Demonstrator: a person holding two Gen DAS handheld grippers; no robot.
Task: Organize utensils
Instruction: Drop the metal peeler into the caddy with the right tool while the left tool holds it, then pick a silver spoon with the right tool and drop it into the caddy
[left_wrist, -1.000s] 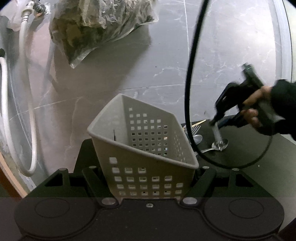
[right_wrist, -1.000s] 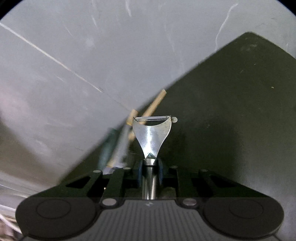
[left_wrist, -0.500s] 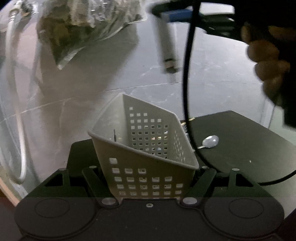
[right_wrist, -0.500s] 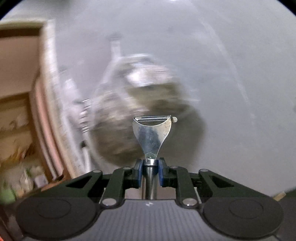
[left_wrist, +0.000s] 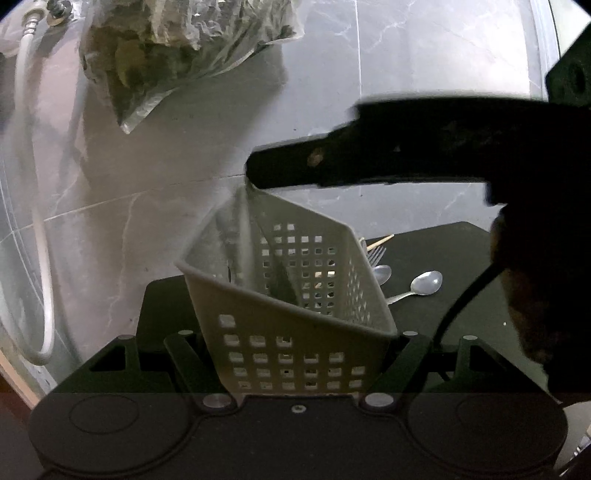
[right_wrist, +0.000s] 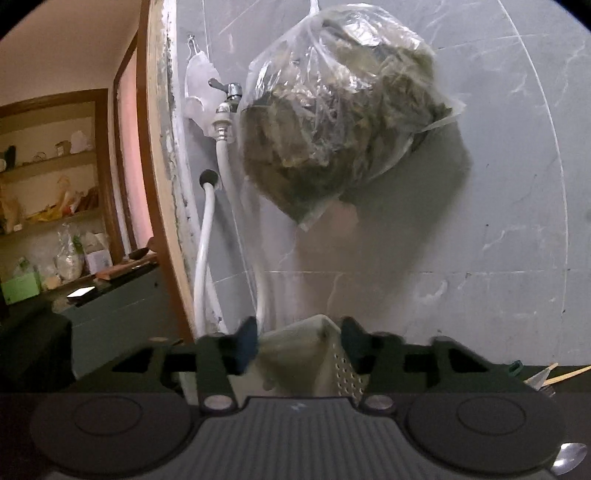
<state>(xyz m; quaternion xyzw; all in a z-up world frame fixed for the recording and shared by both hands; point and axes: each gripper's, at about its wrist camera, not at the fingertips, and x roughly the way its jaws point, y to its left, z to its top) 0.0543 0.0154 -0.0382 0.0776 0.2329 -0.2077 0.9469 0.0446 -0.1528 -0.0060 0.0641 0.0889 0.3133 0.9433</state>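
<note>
Over the basket: my right gripper (left_wrist: 388, 162) hangs just above the far rim of the white basket (left_wrist: 295, 295), jaws spread wide with nothing between them in the right wrist view.
Just changed: a second ago those jaws pinched the peeler's handle over the dark desk (left_wrist: 443, 317); now the peeler is gone from them, and a blurred grey streak (left_wrist: 236, 236) runs down inside the basket, which I judge to be the peeler dropping in.
Meaning: one more utensil is in the basket, I reckon; the right gripper is free to fetch another.
Left gripper (left_wrist: 295, 354): jaws set wide around the basket's lower walls, pressing both sides and holding it tilted over the desk.
Still out: two spoons (left_wrist: 424, 284), a fork (left_wrist: 375, 254) and a wooden stick (left_wrist: 380, 240) lie on the desk just beyond the basket.
Behind: a bag of greens (right_wrist: 343, 122) and a white hose (right_wrist: 205, 236) on the tiled wall.
</note>
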